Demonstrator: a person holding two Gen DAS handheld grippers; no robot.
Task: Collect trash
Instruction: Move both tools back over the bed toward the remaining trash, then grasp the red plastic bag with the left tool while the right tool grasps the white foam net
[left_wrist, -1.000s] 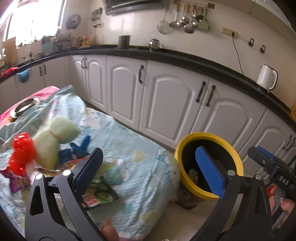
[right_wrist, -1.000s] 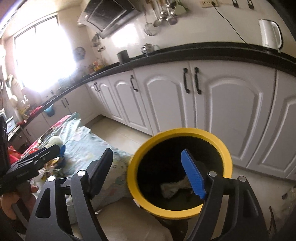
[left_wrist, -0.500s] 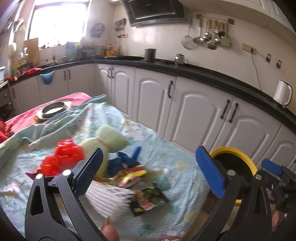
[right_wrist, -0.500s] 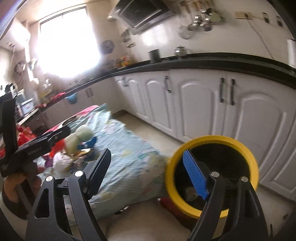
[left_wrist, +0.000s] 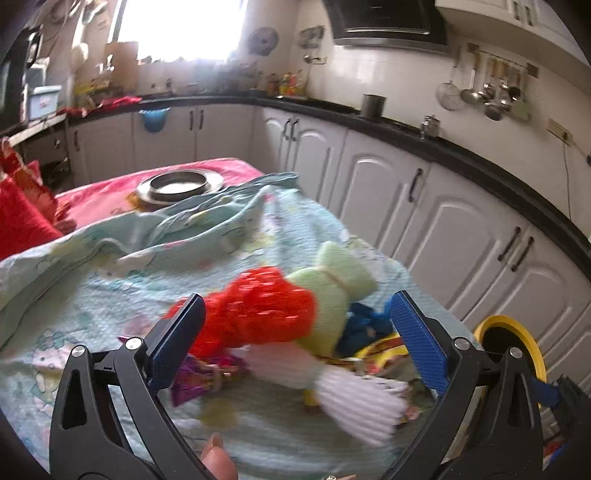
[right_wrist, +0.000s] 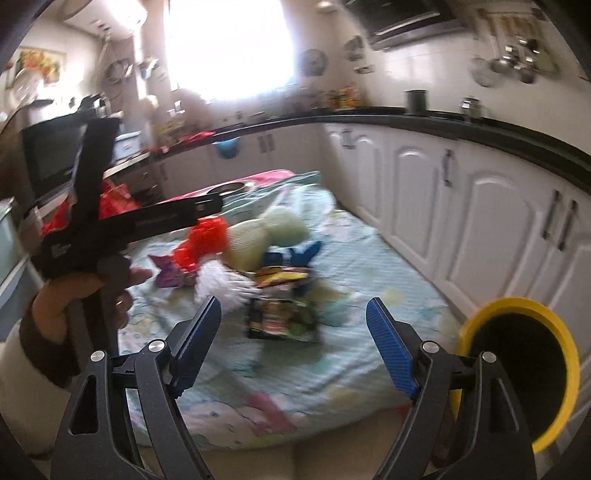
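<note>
A trash pile lies on the light blue cloth (left_wrist: 110, 295): a red net bag (left_wrist: 266, 314), a pale green foam piece (left_wrist: 332, 280), a white foam net (left_wrist: 354, 398), a purple wrapper (left_wrist: 199, 373), blue scraps (left_wrist: 365, 325) and a dark snack packet (right_wrist: 282, 317). My left gripper (left_wrist: 295, 343) is open and empty, just above the pile. My right gripper (right_wrist: 293, 343) is open and empty, near the table's front edge, in front of the snack packet. The yellow-rimmed bin (right_wrist: 517, 369) stands on the floor at the right; it also shows in the left wrist view (left_wrist: 517, 343).
White cabinets (left_wrist: 461, 229) under a black counter run along the right and back. A metal bowl (left_wrist: 177, 184) sits on a pink cloth at the table's far end. A red bag (left_wrist: 18, 206) lies at the far left. My left gripper's body (right_wrist: 110, 221) crosses the right wrist view.
Both grippers have swung left, away from the bin and toward the pile on the table. The left one has come close over the red net bag. Both stay open.
</note>
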